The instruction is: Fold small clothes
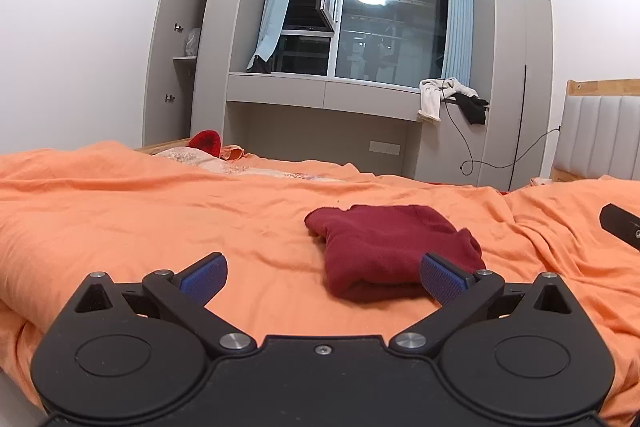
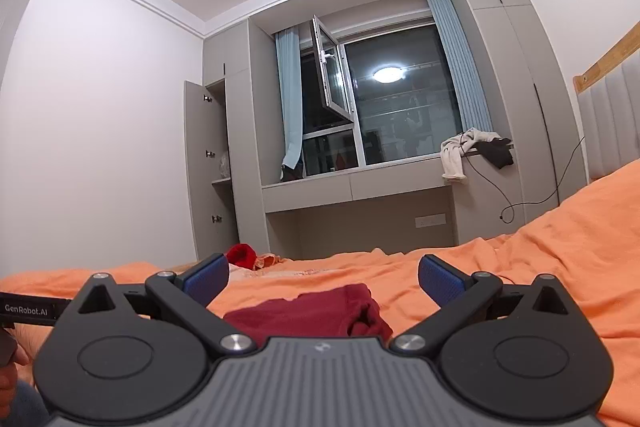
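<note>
We held both claws low over the bed (image 1: 140,211), which was covered in a rumpled orange sheet. The left claw (image 1: 322,277) stood with its blue-padded fingers (image 1: 204,277) spread wide apart, gripping nothing. Ahead of it and a little to its right lay the dark red garment (image 1: 384,247), folded into a compact bundle and resting flat on the sheet; the right-hand pad overlapped the bundle's near edge in the left wrist view, but we could not tell whether it touched the cloth. The right claw (image 2: 324,281) was likewise spread open and empty, and the same red garment (image 2: 308,315) sat just beyond its body, between the two fingers as seen from the right wrist camera. At the far left of that view we saw a black bar of the other gripper marked "GenRobot.AI". A bright red item (image 1: 206,142) lay at the far side of the bed. Beyond stood grey wardrobes (image 1: 516,67) with one door open, a dark window (image 1: 392,27) with pale blue curtains (image 1: 460,11), and white and black clothes (image 1: 452,99) heaped on the ledge below it.
</note>
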The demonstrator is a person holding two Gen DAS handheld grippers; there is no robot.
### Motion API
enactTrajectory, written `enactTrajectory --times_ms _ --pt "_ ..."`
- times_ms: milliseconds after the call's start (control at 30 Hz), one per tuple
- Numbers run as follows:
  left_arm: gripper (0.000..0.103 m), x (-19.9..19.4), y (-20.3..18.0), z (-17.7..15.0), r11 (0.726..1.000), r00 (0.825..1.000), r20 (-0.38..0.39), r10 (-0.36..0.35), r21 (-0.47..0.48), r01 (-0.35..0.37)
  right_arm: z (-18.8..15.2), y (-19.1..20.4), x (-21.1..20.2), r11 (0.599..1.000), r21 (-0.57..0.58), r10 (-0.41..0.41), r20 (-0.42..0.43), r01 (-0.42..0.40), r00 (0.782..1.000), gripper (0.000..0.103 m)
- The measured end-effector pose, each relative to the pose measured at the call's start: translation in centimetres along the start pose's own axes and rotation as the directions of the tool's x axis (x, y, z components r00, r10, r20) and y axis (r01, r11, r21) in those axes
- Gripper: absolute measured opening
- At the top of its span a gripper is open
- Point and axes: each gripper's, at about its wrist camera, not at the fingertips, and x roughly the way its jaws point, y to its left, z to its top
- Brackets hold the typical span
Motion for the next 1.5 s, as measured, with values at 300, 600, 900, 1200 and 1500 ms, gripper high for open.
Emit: enactTrajectory --times_ms 300,600,900,1200,1500 --pt "0.102 -0.8 0.0 -2.6 0.999 1.000 0.005 0.002 0.049 -0.002 -2.4 1.2 -2.8 0.997 -0.045 -0.070 -0.013 0.070 0.997 0.103" --pt "0.102 -1.0 -0.1 -4.6 0.995 1.000 -0.023 0.007 0.097 -0.005 -4.4 1.6 -3.0 0.994 -0.051 -0.095 -0.057 0.093 0.994 0.103" --pt "0.102 -0.6 0.2 -4.8 0.997 0.999 -0.046 0.019 0.081 -0.016 -5.0 1.2 -2.5 0.993 -0.059 -0.106 -0.100 0.100 0.989 0.103" --pt "0.102 -0.4 0.2 -4.8 0.997 0.999 -0.046 0.021 0.081 -0.017 -5.0 1.0 -2.6 0.993 -0.060 -0.107 -0.102 0.101 0.989 0.103" --pt "0.102 -0.4 0.2 -4.8 0.997 0.999 -0.046 0.021 0.082 -0.018 -5.0 1.0 -2.6 0.993 -0.059 -0.106 -0.103 0.101 0.989 0.103"
